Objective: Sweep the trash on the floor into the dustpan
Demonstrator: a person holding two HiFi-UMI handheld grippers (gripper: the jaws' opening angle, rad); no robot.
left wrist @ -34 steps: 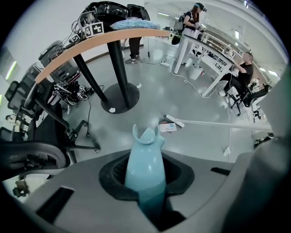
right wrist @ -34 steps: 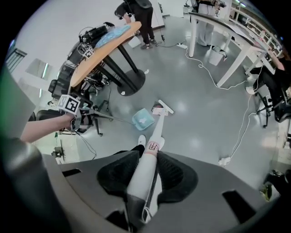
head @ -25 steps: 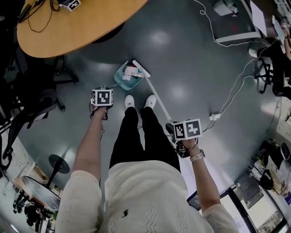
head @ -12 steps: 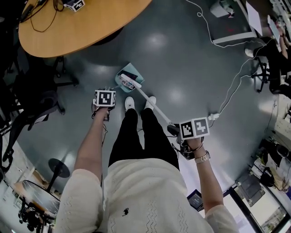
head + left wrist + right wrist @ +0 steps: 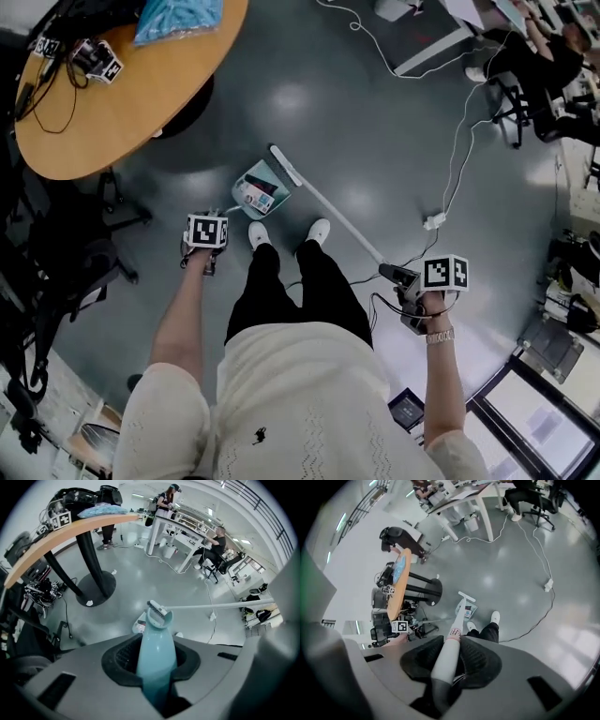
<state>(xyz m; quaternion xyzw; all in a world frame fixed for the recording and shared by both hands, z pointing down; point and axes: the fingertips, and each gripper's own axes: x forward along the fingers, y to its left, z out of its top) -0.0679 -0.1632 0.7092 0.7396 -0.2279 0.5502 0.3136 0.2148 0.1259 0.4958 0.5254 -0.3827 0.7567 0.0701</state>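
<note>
A teal dustpan (image 5: 251, 194) sits on the grey floor just ahead of the person's white shoes (image 5: 256, 234), with paper trash (image 5: 255, 194) lying in it. My left gripper (image 5: 205, 249) is shut on its teal handle (image 5: 157, 656), which rises between the jaws. A white broom handle (image 5: 342, 220) runs from my right gripper (image 5: 410, 292), which is shut on it, down to the broom head (image 5: 284, 165) at the pan's far right edge. In the right gripper view the handle (image 5: 449, 656) leads to the head (image 5: 466, 597) beside the dustpan (image 5: 468, 611).
A round wooden table (image 5: 112, 94) on a dark base stands at the far left, with gear on top. A white power strip (image 5: 433, 221) and its cable lie on the floor at the right. Dark chairs (image 5: 66, 253) stand at the left; desks and seated people are further off.
The broom head swept left over the pan, then drew back to its far right edge. My right gripper has moved right and lower; the dustpan and left gripper stay roughly put.
</note>
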